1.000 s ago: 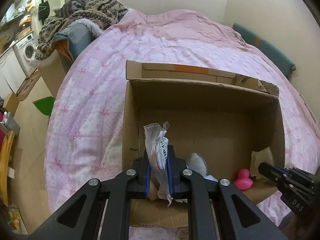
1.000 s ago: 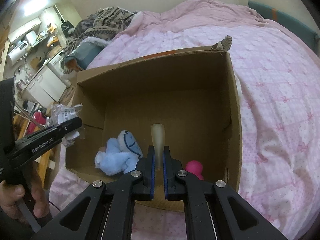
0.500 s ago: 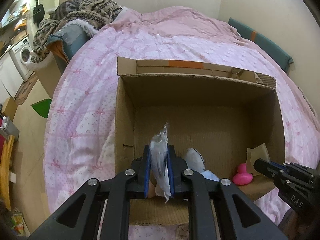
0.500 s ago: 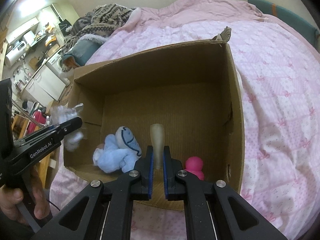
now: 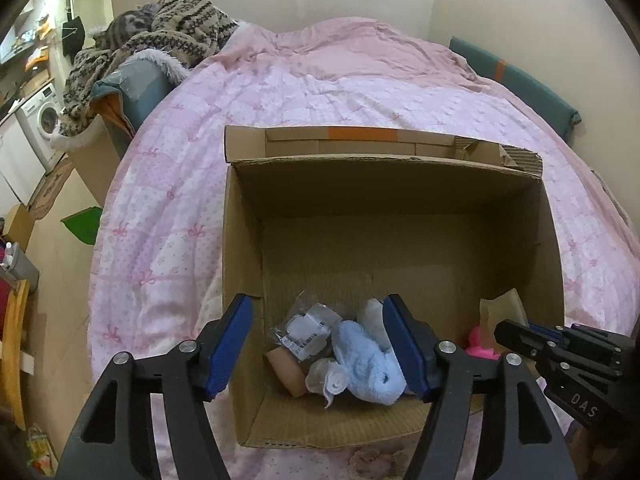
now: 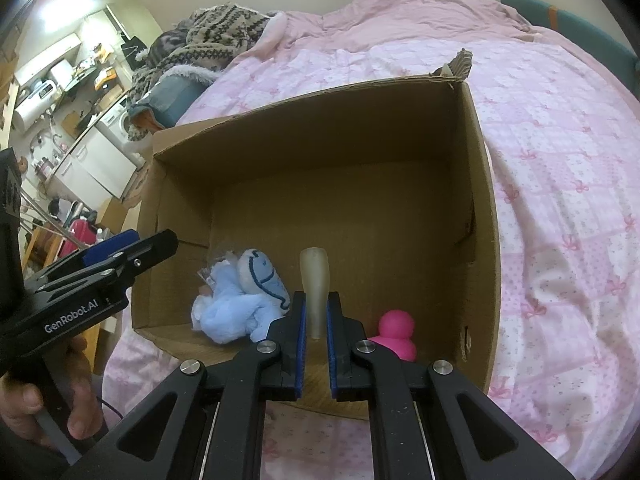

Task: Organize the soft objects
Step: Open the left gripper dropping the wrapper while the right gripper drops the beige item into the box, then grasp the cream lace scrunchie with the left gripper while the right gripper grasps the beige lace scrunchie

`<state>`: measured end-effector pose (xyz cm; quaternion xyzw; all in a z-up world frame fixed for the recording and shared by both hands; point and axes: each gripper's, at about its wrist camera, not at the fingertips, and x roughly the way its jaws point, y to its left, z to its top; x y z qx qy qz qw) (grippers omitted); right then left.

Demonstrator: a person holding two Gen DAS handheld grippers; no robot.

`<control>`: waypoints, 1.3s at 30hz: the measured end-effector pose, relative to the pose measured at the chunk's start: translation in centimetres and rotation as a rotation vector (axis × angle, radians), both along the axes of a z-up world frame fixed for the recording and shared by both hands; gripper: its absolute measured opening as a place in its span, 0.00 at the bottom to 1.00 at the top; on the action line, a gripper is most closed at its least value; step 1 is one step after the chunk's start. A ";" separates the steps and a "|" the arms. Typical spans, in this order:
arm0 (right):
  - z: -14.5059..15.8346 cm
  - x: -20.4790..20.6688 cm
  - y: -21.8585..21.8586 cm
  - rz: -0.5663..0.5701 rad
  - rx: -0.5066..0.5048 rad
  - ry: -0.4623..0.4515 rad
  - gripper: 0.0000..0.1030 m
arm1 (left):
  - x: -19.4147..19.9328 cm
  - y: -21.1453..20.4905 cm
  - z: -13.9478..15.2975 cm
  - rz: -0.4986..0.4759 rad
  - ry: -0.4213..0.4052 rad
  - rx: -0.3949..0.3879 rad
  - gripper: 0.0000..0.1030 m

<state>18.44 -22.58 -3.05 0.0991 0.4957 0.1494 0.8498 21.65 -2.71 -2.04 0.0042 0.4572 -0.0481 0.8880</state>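
An open cardboard box (image 5: 384,200) lies on the pink bed. Inside, near its front wall, are a light blue plush (image 5: 368,364), a clear plastic packet (image 5: 306,330) and a pink rubber duck (image 5: 480,340). My left gripper (image 5: 317,306) hangs above the packet and plush, its jaws opening with nothing between the pads. My right gripper (image 6: 316,298) is shut on a translucent beige soft piece (image 6: 315,276), held upright over the box floor between the plush (image 6: 240,304) and the duck (image 6: 394,330). The left gripper (image 6: 132,248) shows at the box's left wall.
The pink quilt (image 5: 280,92) spreads around the box. A patterned blanket pile (image 5: 160,36) lies at the bed's far left, and a teal cushion (image 5: 520,80) lines the right wall. A washing machine (image 5: 44,120) stands off left. A hand (image 6: 48,392) grips the left tool.
The left gripper's jaws have spread apart and let go of the plastic packet, which now lies in the box beside the blue plush. The right gripper keeps its hold and place.
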 end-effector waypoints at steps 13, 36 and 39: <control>1.0 -0.1 -1.2 -0.056 0.111 -0.041 0.68 | 0.0 0.3 0.3 0.015 -0.011 0.002 0.63; 2.5 -2.5 -1.9 -0.091 0.076 -0.065 0.68 | -3.5 3.0 3.2 0.064 -0.048 0.030 0.64; 2.8 -3.2 -1.8 -0.081 0.065 -0.069 0.68 | -4.2 3.8 3.0 0.086 -0.025 0.014 0.64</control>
